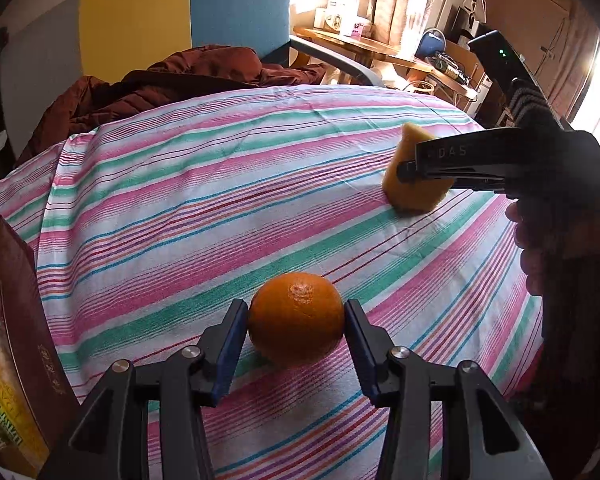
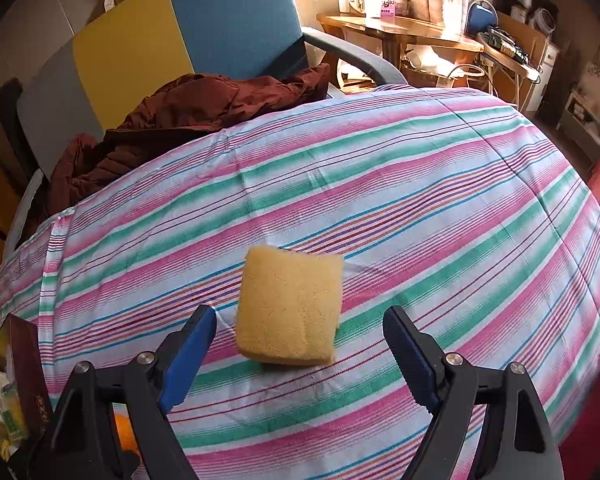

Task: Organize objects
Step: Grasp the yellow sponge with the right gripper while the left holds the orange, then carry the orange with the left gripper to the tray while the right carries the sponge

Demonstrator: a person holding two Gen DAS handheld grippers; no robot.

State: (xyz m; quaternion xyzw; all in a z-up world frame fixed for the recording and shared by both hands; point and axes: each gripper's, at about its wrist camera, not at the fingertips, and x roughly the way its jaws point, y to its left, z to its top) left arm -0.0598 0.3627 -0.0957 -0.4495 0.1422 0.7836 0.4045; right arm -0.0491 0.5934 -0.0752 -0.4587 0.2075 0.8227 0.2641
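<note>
An orange (image 1: 296, 318) rests on the striped tablecloth (image 1: 228, 208), between the blue pads of my left gripper (image 1: 296, 320); the pads touch its two sides. A sliver of the orange also shows in the right wrist view (image 2: 124, 434) at the lower left. A yellow sponge (image 2: 290, 306) lies on the cloth between the wide-open fingers of my right gripper (image 2: 300, 344), with gaps on both sides. In the left wrist view the sponge (image 1: 414, 190) sits at the right, with the right gripper (image 1: 408, 170) alongside it.
A dark red box (image 1: 28, 320) holding packaged goods stands at the table's left edge; it also shows in the right wrist view (image 2: 24, 380). A maroon jacket (image 1: 160, 84) lies on a chair (image 1: 236, 8) behind the table. A cluttered wooden desk (image 2: 400, 28) stands at the far right.
</note>
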